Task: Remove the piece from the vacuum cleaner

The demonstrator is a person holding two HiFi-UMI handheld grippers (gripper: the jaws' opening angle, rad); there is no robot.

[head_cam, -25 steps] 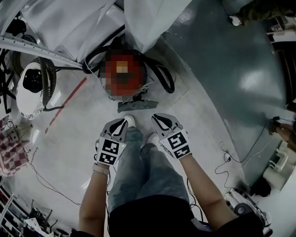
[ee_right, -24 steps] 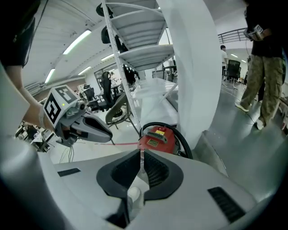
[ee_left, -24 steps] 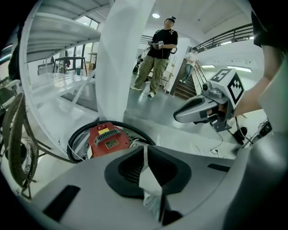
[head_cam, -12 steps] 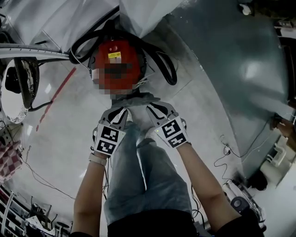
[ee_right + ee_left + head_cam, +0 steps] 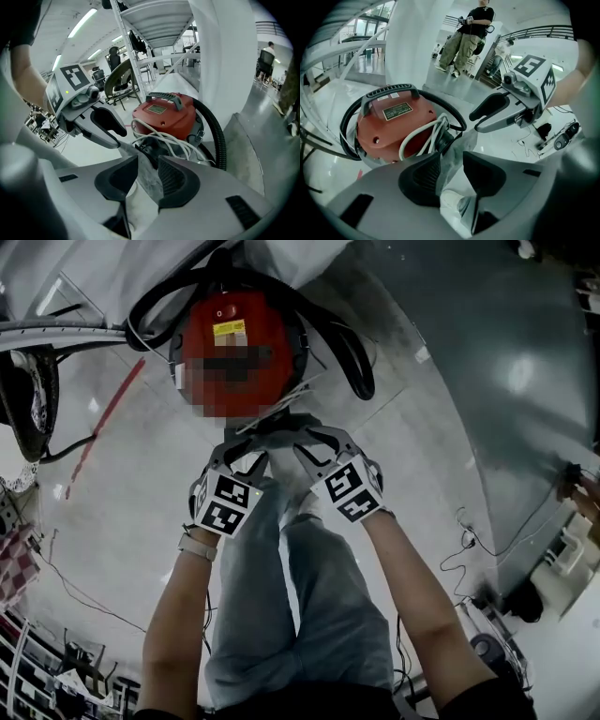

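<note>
While both grippers hang low in front of the vacuum (image 5: 234,334), neither has a hold on anything. Left gripper (image 5: 246,457): jaws have just been opening and now stand wide, with the grey piece (image 5: 459,150) running up between the pads, not pinched. The piece is a thin, flat grey flap, maybe a cloth or paper bag. It lies on the floor (image 5: 141,484) and reaches from the vacuum's front port, under the white cord (image 5: 417,136), toward me. Right gripper (image 5: 321,448): same story, jaws just been opening, wide apart, piece between them, no squeeze.

My guess on handling is light, limp and creased. It will fold in a grip and could tear if yanked. I'd pinch it close to the port, one gripper per edge, and pull straight off. The cord may snag.
</note>
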